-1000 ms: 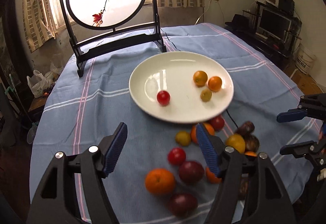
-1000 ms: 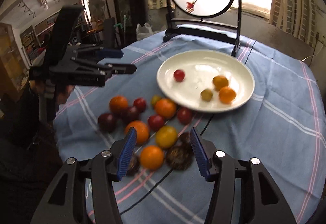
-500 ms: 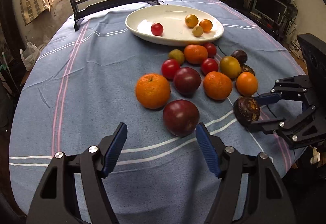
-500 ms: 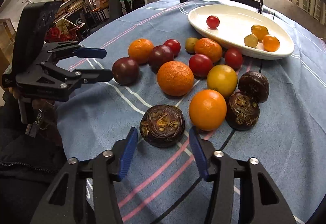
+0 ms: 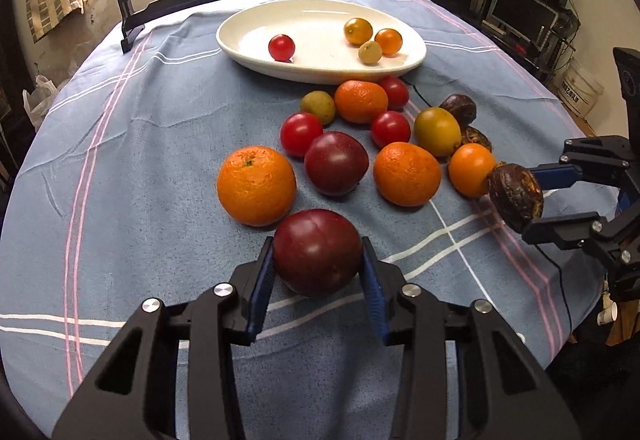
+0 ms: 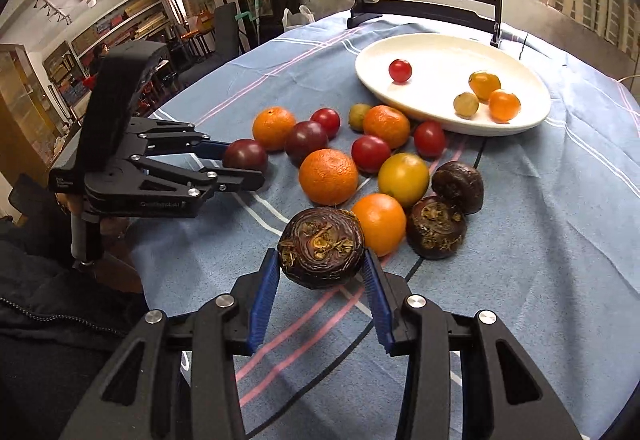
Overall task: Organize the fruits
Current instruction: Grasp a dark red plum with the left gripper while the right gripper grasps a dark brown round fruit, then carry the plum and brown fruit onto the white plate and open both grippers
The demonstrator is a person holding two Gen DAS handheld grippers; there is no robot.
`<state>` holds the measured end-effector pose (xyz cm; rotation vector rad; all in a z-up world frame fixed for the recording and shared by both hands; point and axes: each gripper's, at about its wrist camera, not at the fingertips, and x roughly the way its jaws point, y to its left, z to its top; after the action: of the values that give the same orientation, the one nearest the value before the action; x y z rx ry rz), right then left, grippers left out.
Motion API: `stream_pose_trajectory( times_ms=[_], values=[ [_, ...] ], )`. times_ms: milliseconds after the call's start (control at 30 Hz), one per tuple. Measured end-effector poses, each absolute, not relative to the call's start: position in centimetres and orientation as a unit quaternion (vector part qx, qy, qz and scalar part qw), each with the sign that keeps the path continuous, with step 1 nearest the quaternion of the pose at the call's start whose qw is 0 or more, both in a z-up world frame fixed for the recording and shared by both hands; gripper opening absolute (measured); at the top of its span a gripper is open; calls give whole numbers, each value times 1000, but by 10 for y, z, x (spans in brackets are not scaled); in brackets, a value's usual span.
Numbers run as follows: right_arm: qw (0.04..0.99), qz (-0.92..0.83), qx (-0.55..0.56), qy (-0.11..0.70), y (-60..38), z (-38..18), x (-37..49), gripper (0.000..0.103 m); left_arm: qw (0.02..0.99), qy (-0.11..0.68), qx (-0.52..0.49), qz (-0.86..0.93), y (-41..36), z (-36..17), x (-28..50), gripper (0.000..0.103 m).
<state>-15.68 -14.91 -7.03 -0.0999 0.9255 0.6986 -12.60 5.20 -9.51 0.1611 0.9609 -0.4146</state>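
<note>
My left gripper (image 5: pixel 318 256) has its blue pads against both sides of a dark red plum (image 5: pixel 316 252) that rests on the blue tablecloth, and its jaws are closing. In the right wrist view the left gripper (image 6: pixel 244 166) holds that plum (image 6: pixel 244 156) at the left of the fruit pile. My right gripper (image 6: pixel 322 264) is shut on a brown, rough water chestnut (image 6: pixel 322 244), which also shows in the right gripper (image 5: pixel 520 200) at the right edge of the left wrist view. A white oval plate (image 5: pixel 240 40) behind the pile holds a cherry tomato and three small orange and yellow fruits.
Loose oranges (image 5: pixel 256 184), tomatoes, another plum (image 5: pixel 336 164) and two more chestnuts (image 6: pixel 436 226) lie between the grippers and the plate. A black cable (image 5: pixel 416 92) runs under the pile. A black-framed round screen (image 6: pixel 420 12) stands behind the plate. A person's dark sleeve (image 6: pixel 60 304) fills the lower left.
The left gripper came down and forward over the front plum and its jaws closed in on it. The right gripper moved forward until its pads sat around the chestnut.
</note>
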Motion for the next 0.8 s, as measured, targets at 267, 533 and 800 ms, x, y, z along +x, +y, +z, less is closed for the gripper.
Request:
stream_pose_trajectory(
  times_ms=[267,533,800],
  values=[
    [866,314,-45,387,-166,-35,-144,42,897,395,87,-180,52,-44,-113,39],
    [905,281,-26,318,-182,16,-94,43,925,335,78,-160,25,9,-51,40],
    [914,267,2,305,-184,22,-37,43,927,340,87,-131,-9,3,3,40]
  ],
)
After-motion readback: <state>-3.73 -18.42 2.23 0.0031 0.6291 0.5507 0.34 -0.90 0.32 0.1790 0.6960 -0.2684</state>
